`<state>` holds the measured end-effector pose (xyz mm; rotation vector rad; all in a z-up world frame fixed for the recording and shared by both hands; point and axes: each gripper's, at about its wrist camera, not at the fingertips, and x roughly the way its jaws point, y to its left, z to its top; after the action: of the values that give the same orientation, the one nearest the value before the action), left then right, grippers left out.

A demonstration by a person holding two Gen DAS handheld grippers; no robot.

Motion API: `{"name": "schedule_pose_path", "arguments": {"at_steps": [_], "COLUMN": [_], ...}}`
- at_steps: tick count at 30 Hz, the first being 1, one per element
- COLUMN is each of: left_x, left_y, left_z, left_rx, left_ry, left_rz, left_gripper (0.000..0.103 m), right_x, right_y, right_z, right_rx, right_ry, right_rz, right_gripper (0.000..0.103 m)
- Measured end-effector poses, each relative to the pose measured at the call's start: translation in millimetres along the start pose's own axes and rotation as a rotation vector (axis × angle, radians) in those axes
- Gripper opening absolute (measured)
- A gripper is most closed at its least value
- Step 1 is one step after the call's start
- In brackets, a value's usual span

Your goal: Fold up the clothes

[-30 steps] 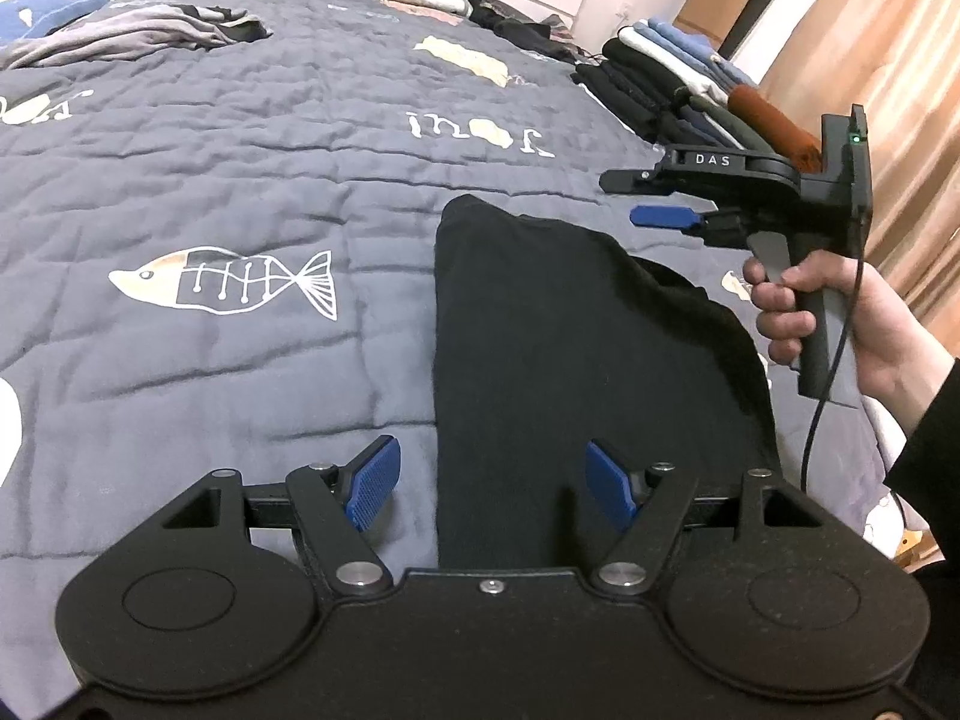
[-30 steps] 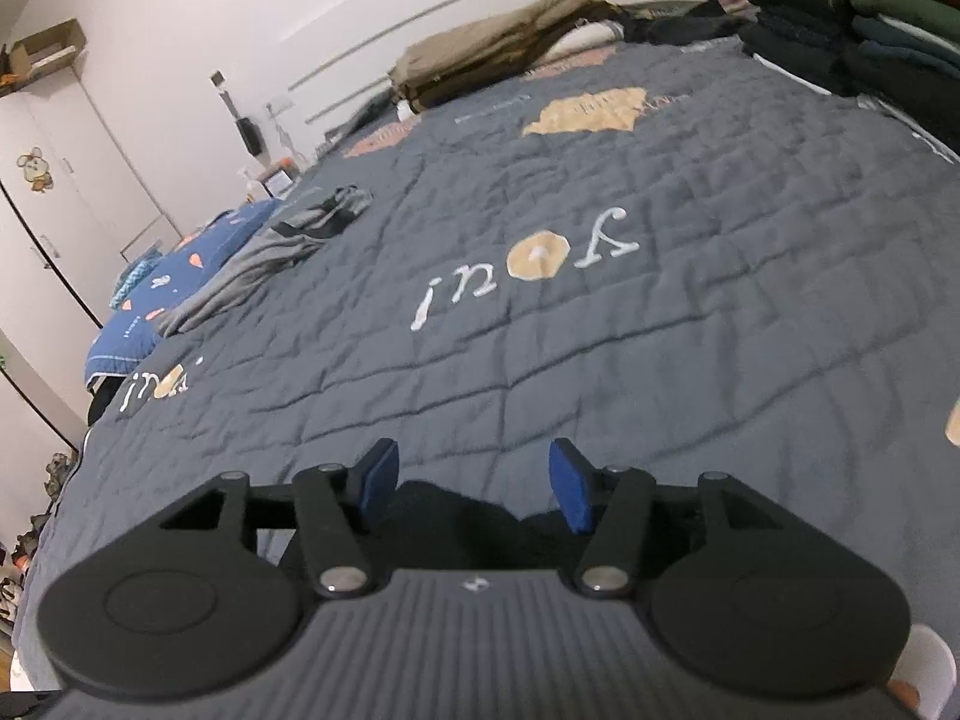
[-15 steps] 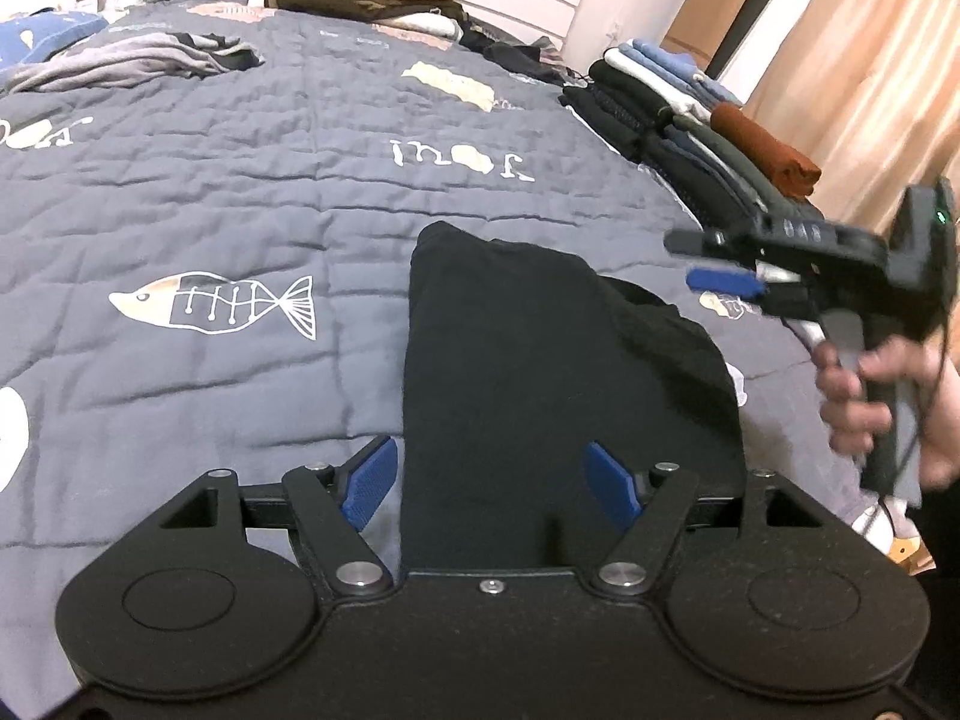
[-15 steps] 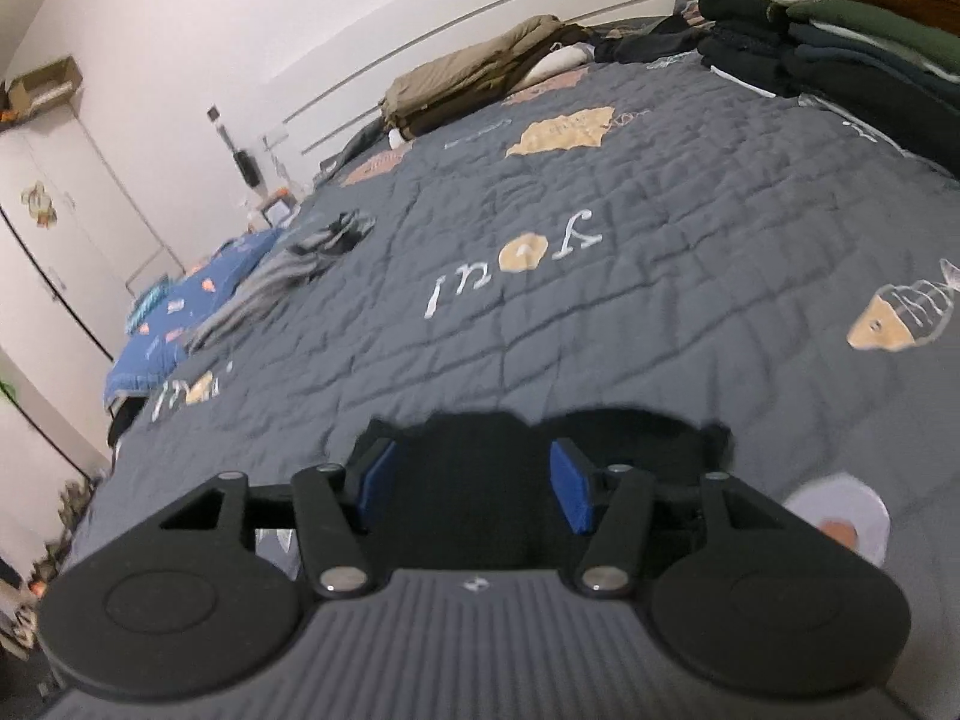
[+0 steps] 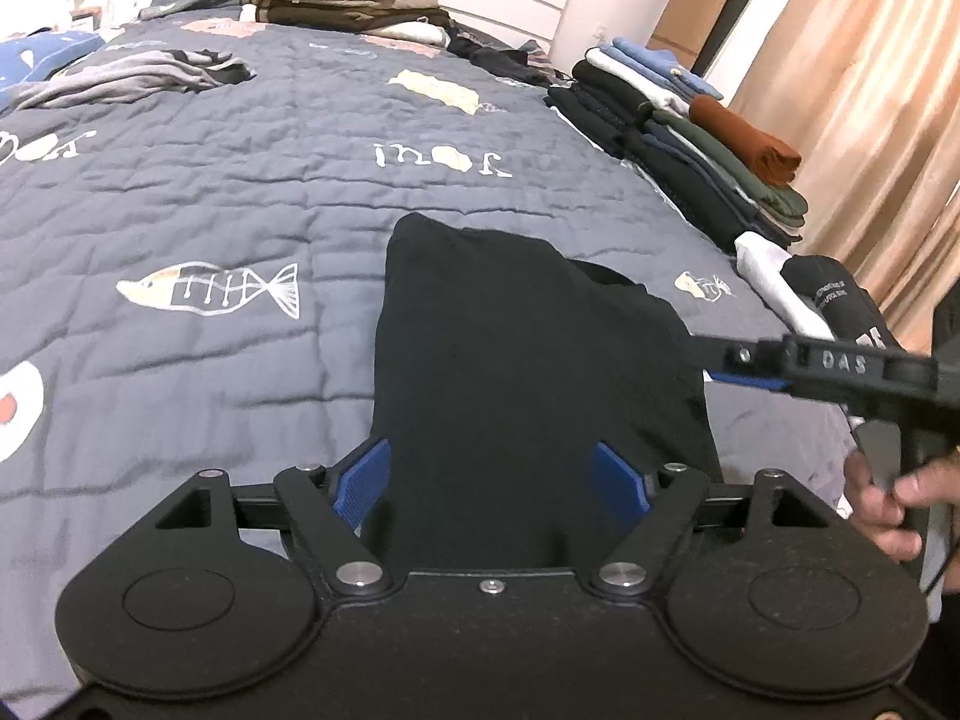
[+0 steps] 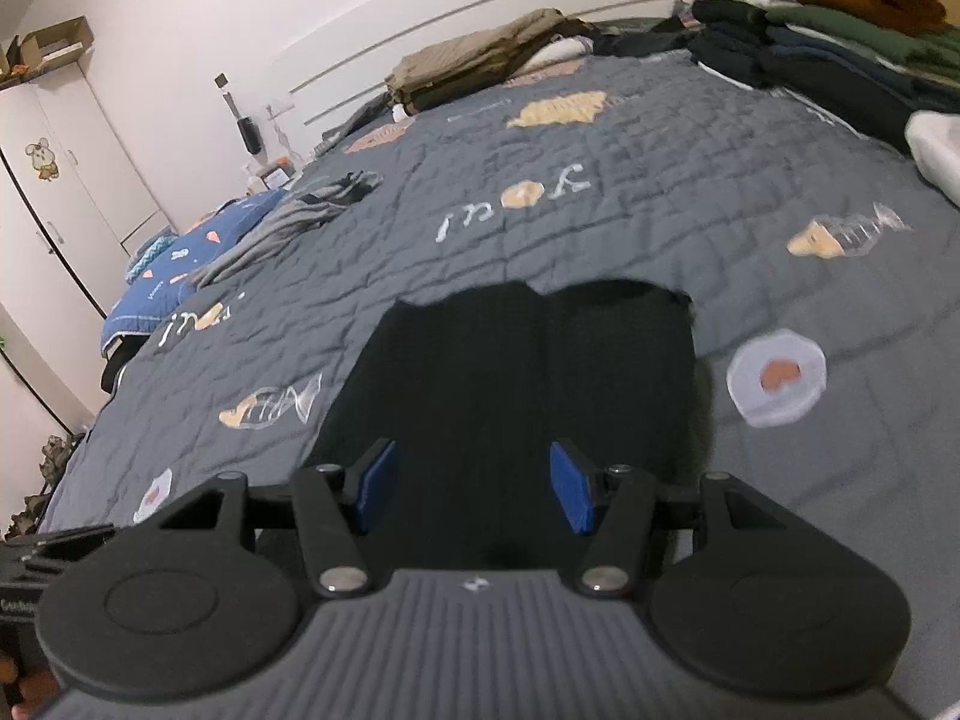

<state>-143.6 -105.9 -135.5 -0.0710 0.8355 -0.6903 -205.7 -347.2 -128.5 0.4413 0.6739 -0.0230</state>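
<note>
A black garment (image 5: 522, 348) lies folded into a long strip on the grey quilted bed (image 5: 228, 180). My left gripper (image 5: 491, 483) hovers open over its near end, blue pads apart and empty. In the left wrist view the right gripper (image 5: 744, 373) comes in from the right beside the garment's right edge, held by a hand (image 5: 894, 504). The right wrist view shows the same black garment (image 6: 516, 396) under my right gripper (image 6: 471, 495), which is open with nothing between its pads.
A tall stack of folded clothes (image 5: 690, 144) lines the bed's right side, with a white piece (image 5: 774, 288) and a black printed piece (image 5: 840, 306) nearer. Grey clothes (image 5: 132, 78) lie at far left, brown ones (image 5: 342, 0) at the headboard. A curtain (image 5: 870, 90) hangs right.
The right gripper has dropped and pulled back toward the near right edge of the garment. In its own view the black garment has come into sight beneath it. The left gripper hardly moved.
</note>
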Motion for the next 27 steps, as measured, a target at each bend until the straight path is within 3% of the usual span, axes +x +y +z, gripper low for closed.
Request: {"name": "schedule_pose_path", "arguments": {"at_steps": [17, 27], "left_x": [-31, -44], "left_y": [-18, -30], "left_z": [-33, -45], "left_rx": [-0.02, -0.041], "left_ry": [-0.007, -0.014], "left_rz": [0.05, 0.101], "left_gripper": [0.077, 0.078], "right_x": [-47, -70], "right_y": [8, 0], "right_z": [-64, -78], "right_rx": [0.017, 0.046], "right_ry": [0.056, 0.043], "right_rz": [-0.067, -0.079], "right_gripper": [0.056, 0.056]}}
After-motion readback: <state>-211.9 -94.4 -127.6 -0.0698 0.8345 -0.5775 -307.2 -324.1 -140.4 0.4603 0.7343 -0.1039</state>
